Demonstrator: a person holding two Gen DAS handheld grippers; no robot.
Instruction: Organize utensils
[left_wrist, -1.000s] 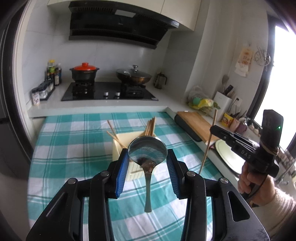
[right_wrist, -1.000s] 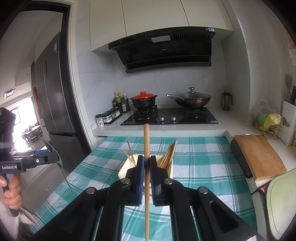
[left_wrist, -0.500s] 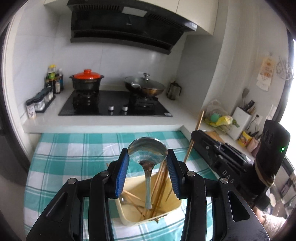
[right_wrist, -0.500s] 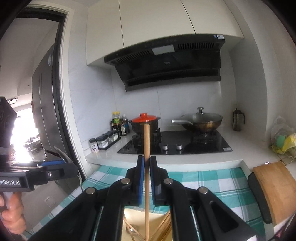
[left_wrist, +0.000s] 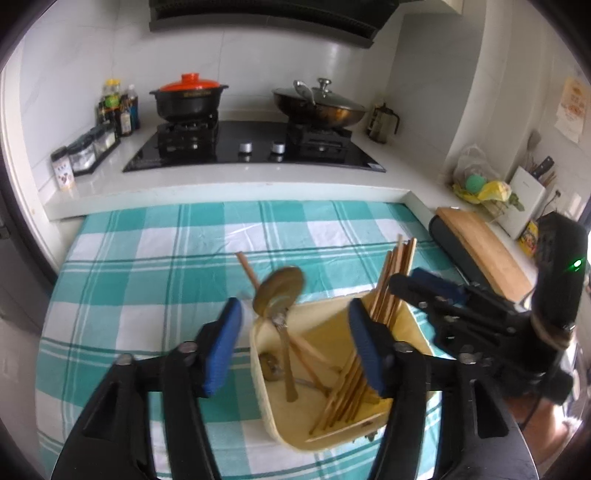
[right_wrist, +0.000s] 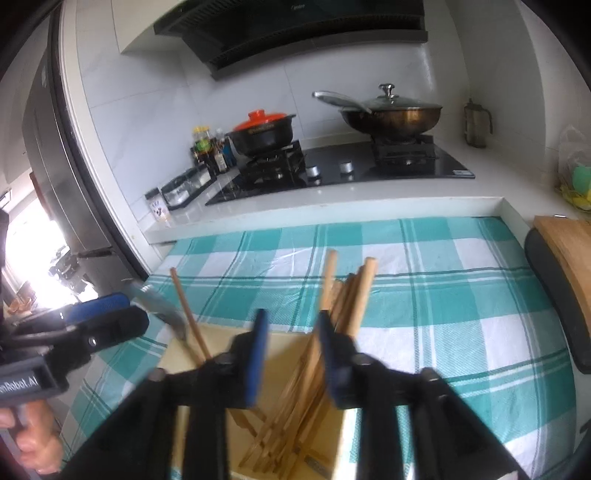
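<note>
A kitchen is shown, walled in white tiles (left_wrist: 258, 66). A black range hood (right_wrist: 295, 26) is mounted above a black gas hob (left_wrist: 255, 147), which is set into a white worktop (left_wrist: 221, 184) at the far side. The near table is covered by a teal and white checked cloth (left_wrist: 147, 266). A steel refrigerator (right_wrist: 55, 155) is seen at the left, with bright daylight beyond it. A wooden cutting board (left_wrist: 484, 251) is laid at the right.
</note>
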